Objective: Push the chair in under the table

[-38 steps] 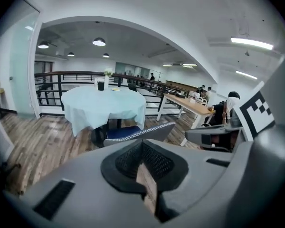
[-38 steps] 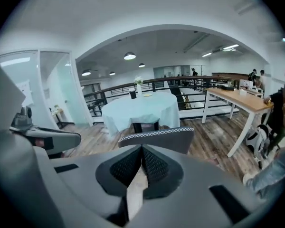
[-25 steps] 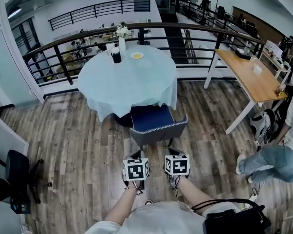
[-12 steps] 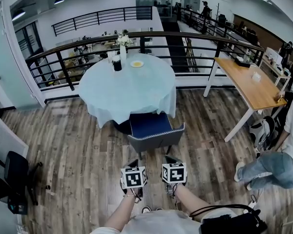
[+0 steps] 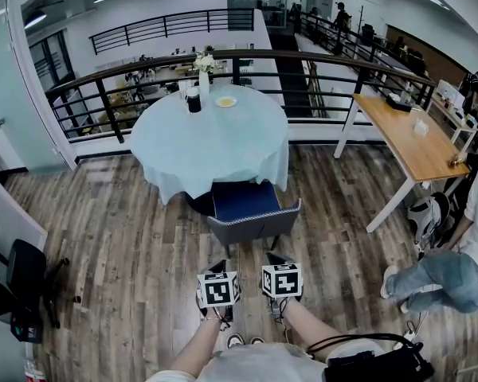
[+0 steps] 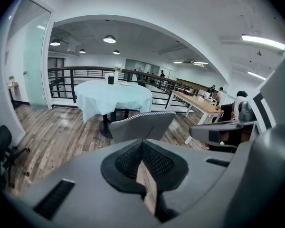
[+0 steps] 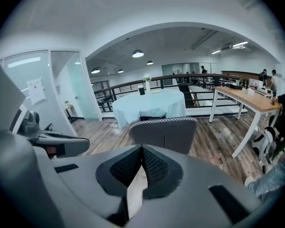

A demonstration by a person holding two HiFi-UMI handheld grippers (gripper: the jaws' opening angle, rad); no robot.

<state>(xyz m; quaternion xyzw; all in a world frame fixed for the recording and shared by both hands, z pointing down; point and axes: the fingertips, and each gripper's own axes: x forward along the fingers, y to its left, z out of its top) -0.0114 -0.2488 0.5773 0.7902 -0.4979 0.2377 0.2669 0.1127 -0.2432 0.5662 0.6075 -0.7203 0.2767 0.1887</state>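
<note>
A chair [image 5: 253, 223] with a grey backrest and a blue seat stands at the near side of the round table [image 5: 175, 146], which is covered by a pale blue cloth; the front of the seat reaches under the cloth's edge. Both grippers hover side by side a short way behind the backrest, not touching it. My left gripper [image 5: 221, 267] is shut and holds nothing, and so is my right gripper [image 5: 276, 258]. In the left gripper view the backrest [image 6: 141, 126] rises just beyond the shut jaws [image 6: 142, 144]. The right gripper view shows the backrest [image 7: 164, 133] straight ahead of the shut jaws [image 7: 142, 149].
On the table stand a white vase with flowers [image 5: 204, 76], a dark cup [image 5: 193, 100] and a small plate [image 5: 226, 101]. A black railing [image 5: 303, 58] runs behind it. A wooden desk [image 5: 414, 138] and a seated person [image 5: 450, 269] are at right, a black office chair [image 5: 16, 289] at left.
Only the head view has shifted a little. Both grippers stay shut behind the chair, and the chair has not moved.
</note>
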